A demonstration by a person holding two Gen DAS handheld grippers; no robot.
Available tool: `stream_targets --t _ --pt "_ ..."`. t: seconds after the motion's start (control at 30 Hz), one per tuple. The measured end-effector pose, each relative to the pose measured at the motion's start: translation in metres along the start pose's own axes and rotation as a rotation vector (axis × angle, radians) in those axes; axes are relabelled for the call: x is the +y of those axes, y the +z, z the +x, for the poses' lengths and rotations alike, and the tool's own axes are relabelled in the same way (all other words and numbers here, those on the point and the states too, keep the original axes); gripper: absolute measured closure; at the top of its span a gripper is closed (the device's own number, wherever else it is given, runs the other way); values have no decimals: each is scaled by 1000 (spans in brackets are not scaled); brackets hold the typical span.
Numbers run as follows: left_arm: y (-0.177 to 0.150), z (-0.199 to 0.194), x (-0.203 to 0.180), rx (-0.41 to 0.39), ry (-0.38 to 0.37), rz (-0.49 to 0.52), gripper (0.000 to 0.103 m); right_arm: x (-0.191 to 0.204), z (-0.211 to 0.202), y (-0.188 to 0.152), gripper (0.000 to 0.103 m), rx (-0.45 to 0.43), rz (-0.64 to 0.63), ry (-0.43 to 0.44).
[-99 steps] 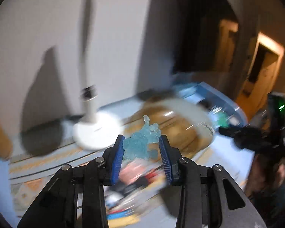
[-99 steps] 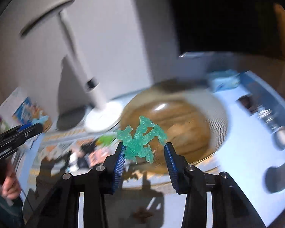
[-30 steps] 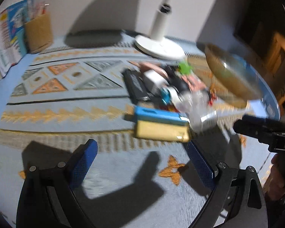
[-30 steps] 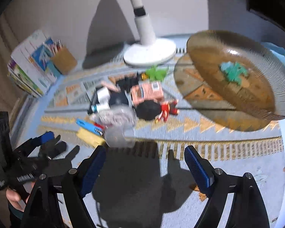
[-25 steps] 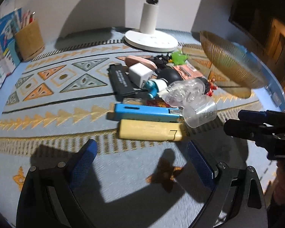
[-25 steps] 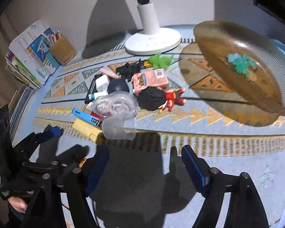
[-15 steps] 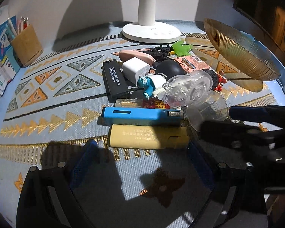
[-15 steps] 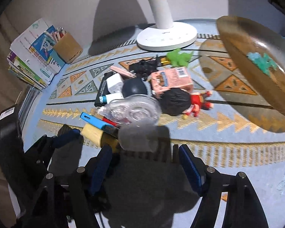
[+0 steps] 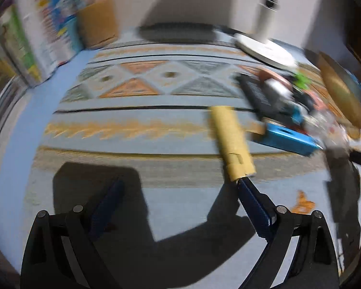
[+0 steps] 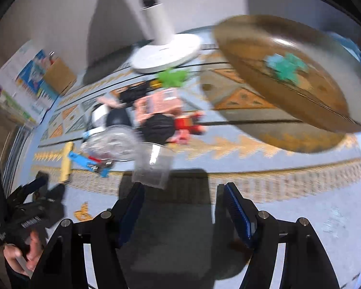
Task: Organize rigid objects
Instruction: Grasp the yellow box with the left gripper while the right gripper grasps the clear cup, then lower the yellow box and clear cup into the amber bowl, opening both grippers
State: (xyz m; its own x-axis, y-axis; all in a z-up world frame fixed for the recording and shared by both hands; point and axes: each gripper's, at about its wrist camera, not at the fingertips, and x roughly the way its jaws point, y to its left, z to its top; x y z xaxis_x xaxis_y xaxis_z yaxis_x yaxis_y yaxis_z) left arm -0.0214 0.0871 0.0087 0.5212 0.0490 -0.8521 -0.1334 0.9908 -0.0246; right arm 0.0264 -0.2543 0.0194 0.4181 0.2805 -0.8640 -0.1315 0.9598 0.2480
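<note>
A pile of small things lies on a patterned mat [image 9: 137, 89]: a yellow bar [image 9: 231, 142], a blue bar [image 9: 288, 139], a black box [image 9: 255, 91], a clear plastic cup [image 10: 154, 166], a clear round case [image 10: 113, 144], a black-haired red doll [image 10: 170, 125], a pink box [image 10: 158, 106] and a green toy [image 10: 173, 77]. My left gripper [image 9: 180, 197] is open and empty; its right fingertip [image 9: 243, 185] touches the yellow bar's near end. My right gripper [image 10: 183, 200] is open and empty just below the cup. A brown ribbed bowl [image 10: 325, 110] holds two teal figures [image 10: 286, 65].
A white lamp base [image 10: 166, 53] stands behind the pile. A cardboard pen holder [image 9: 98, 24] and books [image 9: 43, 38] stand at the far left. The left gripper and its hand [image 10: 24, 214] show at the lower left of the right wrist view.
Both grippers let their teal figures go into the bowl and came down to the pile. In the last half second the left gripper swung left and the yellow bar turned end-on to it.
</note>
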Motion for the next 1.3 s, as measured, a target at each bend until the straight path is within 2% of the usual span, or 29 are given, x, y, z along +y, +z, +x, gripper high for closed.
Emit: stream_targets --t 0.13,0.27,0.37,0.43,0.53,0.6,0.67,0.7,0.77,0.8,0.83,0.87,1.03,1.3 --pt "4 -4 22 6 -77 -77 9 -8 -2 -2 35 11 41 56" --pt "11 -2 2 11 -176 -49 9 15 2 -4 35 20 4 113" --pt "16 7 -22 14 -145 16 10 32 9 -1 35 24 -36 90" --pt "20 11 -36 3 -107 65 14 37 13 1 35 23 -48 69" --pt "26 16 -46 1 -98 102 20 41 22 8 35 34 -45 42" --pt "30 17 -50 -5 -83 122 27 40 28 12 41 42 -37 36" --pt "31 17 -53 -14 -69 144 42 41 29 14 48 35 -45 28" --pt "32 17 -53 -18 -76 151 46 41 29 15 52 34 -47 30" --pt "33 16 -56 -25 -79 167 61 41 30 15 65 39 -49 37" --pt "32 15 -57 -30 -87 173 67 41 30 15 68 38 -53 35" --pt "31 14 -57 -36 -89 178 79 41 29 14 68 34 -56 34" --pt "31 14 -58 -38 -89 182 82 41 28 13 68 33 -56 35" --pt "30 4 -53 -70 -135 155 82 34 9 11 68 -10 -45 63" --pt "46 -61 -67 -229 -178 169 82 12 -52 18 68 -153 2 60"
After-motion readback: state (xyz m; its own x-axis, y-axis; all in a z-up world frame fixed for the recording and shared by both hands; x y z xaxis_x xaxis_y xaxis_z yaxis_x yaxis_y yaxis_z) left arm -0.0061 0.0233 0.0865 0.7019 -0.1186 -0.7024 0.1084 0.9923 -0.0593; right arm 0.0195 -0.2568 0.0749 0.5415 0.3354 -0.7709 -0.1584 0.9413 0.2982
